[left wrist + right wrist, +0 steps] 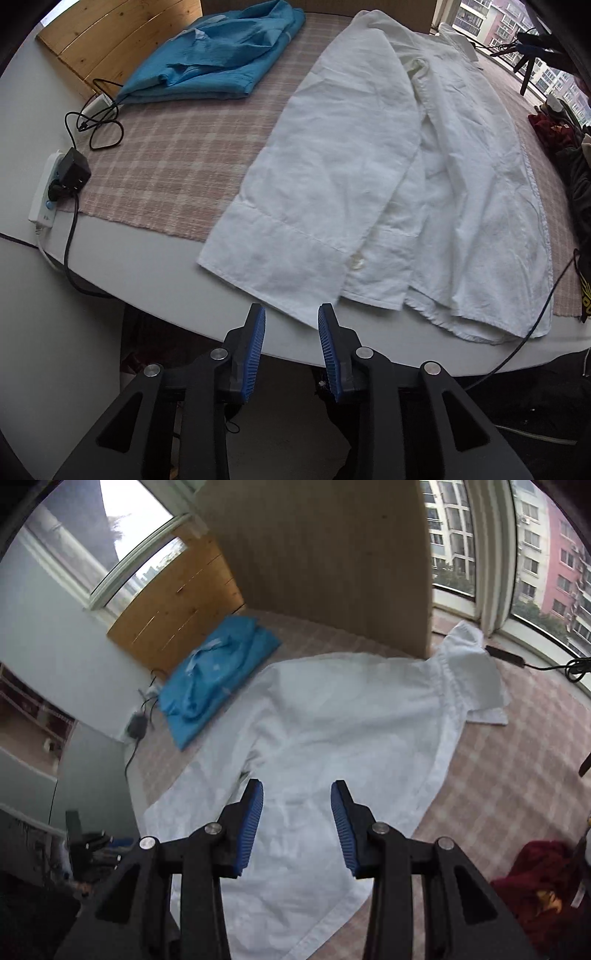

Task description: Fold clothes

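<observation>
A white long-sleeved shirt (424,177) lies spread on a pink checked cloth (177,155) on the table, with one sleeve (325,184) folded over its body and the cuff at the near edge. My left gripper (291,314) is open and empty, just in front of that cuff at the table's edge. In the right wrist view the same shirt (332,720) lies below my right gripper (297,790), which is open, empty and held above the shirt's lower half. A folded blue garment (218,59) lies at the far left and also shows in the right wrist view (214,672).
A white power strip with a black adapter (70,173) and loose black cables (96,125) sit at the table's left edge. A wooden board (325,554) stands at the back. Dark and red clothes (569,147) are piled at the right. A thin cable (535,321) crosses the shirt's hem.
</observation>
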The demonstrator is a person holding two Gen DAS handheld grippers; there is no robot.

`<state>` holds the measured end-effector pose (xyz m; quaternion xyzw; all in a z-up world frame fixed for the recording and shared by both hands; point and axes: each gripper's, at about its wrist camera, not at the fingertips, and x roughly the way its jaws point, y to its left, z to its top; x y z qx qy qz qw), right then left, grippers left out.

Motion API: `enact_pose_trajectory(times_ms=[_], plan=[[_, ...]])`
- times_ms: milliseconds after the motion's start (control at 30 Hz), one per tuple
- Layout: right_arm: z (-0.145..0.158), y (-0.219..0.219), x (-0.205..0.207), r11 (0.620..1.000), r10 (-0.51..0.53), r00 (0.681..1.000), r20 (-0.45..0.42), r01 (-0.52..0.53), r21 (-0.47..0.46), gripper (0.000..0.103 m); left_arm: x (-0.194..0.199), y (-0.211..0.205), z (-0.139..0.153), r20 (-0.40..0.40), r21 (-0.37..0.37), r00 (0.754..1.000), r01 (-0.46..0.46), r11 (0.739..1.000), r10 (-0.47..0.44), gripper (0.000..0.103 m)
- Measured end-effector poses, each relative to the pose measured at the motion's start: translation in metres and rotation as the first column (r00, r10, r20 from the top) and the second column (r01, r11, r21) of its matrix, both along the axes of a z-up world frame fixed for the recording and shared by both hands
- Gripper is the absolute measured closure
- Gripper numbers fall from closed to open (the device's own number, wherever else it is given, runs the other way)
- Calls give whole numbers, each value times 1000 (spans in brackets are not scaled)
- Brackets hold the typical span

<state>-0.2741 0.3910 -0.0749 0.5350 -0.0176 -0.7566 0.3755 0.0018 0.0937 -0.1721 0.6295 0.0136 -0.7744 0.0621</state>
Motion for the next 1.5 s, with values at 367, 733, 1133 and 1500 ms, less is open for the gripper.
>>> enact_pose_trajectory(times_ms=[367, 733, 1133, 1500], plan=[[-62, -78, 157, 1000, 7, 973, 232, -3, -18, 61, -16, -77, -23, 2, 79, 996, 92, 993, -93, 71], [-121, -220, 198, 992, -103, 966, 239, 82, 95, 61, -7, -81, -31, -31, 106, 958, 287, 952, -285, 85], [-139, -236, 179, 971, -234, 944, 232, 214, 110, 99, 0, -92, -43, -63, 155, 944, 329, 931, -323, 87], [-101, -206, 171, 973, -227, 947, 229, 232, 4, 101, 12, -100, -25, -125, 168, 948, 310, 936, -292, 87]])
